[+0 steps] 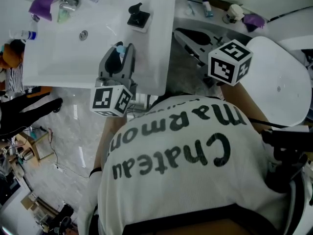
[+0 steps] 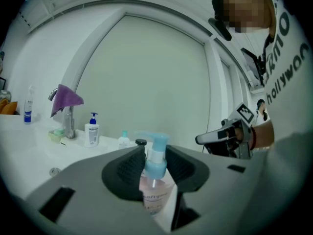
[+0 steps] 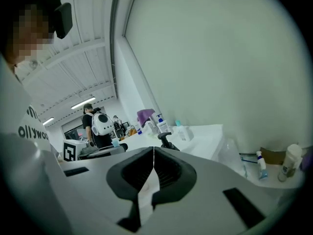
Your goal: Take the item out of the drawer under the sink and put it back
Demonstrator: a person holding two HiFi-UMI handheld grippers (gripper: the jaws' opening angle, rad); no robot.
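My left gripper (image 1: 121, 51) is shut on a clear pump bottle (image 2: 155, 180) of pink liquid with a light-blue pump head (image 1: 120, 49). It holds the bottle upright over the front right part of the white sink (image 1: 58, 58). In the left gripper view the dark pads (image 2: 128, 169) press on the bottle's neck from both sides. My right gripper (image 1: 182, 34) hovers to the right of the sink, shut with nothing in it; its jaw tips (image 3: 154, 153) meet. The drawer under the sink is hidden from every view.
A black pump dispenser (image 1: 138, 17) stands on the sink's back rim. A purple cloth (image 1: 45, 1) hangs over the tap, with a white lotion bottle (image 2: 92, 130) beside it. A white toilet lid (image 1: 281, 87) lies at the right. Tubes and jars (image 1: 208, 6) sit on a shelf behind.
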